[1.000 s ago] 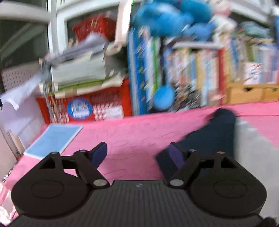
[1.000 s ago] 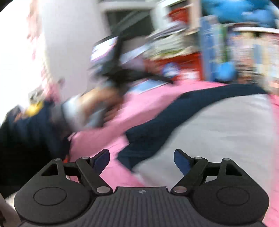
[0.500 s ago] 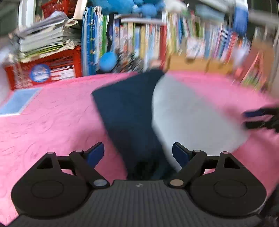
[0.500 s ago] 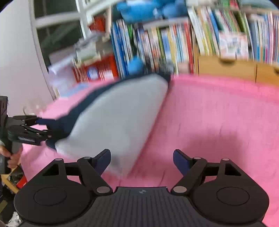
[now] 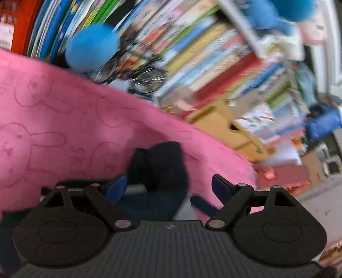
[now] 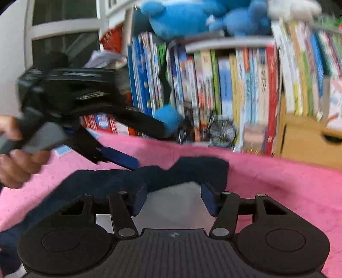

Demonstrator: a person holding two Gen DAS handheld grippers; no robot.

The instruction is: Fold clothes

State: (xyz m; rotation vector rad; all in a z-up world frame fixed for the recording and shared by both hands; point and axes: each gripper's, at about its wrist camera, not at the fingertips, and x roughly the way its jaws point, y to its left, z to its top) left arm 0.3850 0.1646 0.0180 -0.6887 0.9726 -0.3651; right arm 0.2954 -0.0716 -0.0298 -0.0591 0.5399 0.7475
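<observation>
A garment (image 6: pixel 188 171) with a navy part and a grey part (image 6: pixel 175 207) lies on the pink bunny-print blanket (image 6: pixel 277 186). My right gripper (image 6: pixel 174 198) sits low over its far end. Its jaws are closing, with grey cloth between the pads, which do not visibly press on it. My left gripper (image 5: pixel 168 188) is open wide, and the navy end of the garment (image 5: pixel 159 166) bunches up between its fingers without touching them. In the right wrist view the left gripper (image 6: pixel 149 147) comes in from the left, held by a hand (image 6: pixel 15 166), with its tip just above the navy edge.
Along the blanket's far edge runs a packed bookshelf (image 6: pixel 224 89). Blue plush toys (image 6: pixel 181 19) lie on the books, and a blue ball (image 6: pixel 168 119) sits at their foot. A wooden drawer box (image 6: pixel 307 141) stands at the right. The left wrist view is tilted and blurred.
Both grippers have swept across to the garment's far end by the bookshelf. The left wrist view has rolled. The right jaws have narrowed over the grey cloth.
</observation>
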